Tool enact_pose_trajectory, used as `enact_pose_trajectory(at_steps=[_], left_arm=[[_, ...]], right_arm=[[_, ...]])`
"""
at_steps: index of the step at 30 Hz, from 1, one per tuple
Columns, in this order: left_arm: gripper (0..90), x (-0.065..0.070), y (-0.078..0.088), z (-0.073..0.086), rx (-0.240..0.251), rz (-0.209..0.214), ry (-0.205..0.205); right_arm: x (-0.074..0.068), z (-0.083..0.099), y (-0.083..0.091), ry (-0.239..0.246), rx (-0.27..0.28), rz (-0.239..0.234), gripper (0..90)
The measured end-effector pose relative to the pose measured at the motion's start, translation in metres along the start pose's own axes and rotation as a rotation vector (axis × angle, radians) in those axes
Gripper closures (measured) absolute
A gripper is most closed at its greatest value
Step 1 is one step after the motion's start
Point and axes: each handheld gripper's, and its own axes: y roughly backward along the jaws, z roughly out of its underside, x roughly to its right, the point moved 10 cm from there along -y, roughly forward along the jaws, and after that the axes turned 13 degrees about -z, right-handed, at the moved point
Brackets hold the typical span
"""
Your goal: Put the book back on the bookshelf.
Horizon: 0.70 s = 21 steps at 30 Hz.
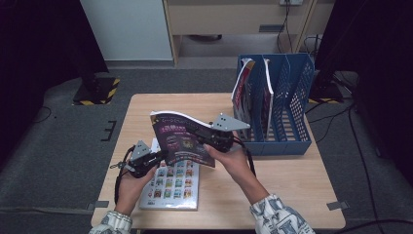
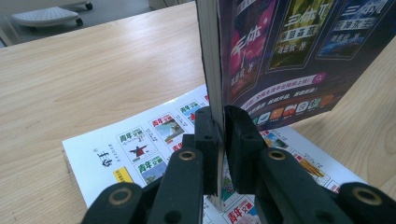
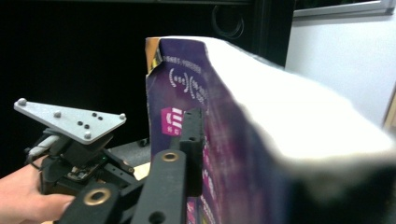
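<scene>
High view: overhead from the person's side, facing forward and down over the whole table. Left gripper view: low, close along its jaws, against the magazine spine. Right gripper view: close against the same magazine, facing the left gripper. All share the magazine.

The purple magazine blurs close up; its pages hide one jaw.

Magazine up off the table, over a second magazine lying flat; file rack stands behind right, two magazines inside
</scene>
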Motion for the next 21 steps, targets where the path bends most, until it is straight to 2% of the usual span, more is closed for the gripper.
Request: enact_pose_trajectory(at_steps=[12,21], left_arm=[[82.8,0.0003,-0.0008,0.0004,0.002,0.004,0.007],[80.9,-0.0014,-0.0018,0.0010,-0.001,-0.005,0.018]], right_arm=[[0.0002,-0.0003,0.0009,0.010,0.008,0.008,82.0],[-0.0011,-0.0005,0.0013,-0.003,0.012,0.005,82.8]])
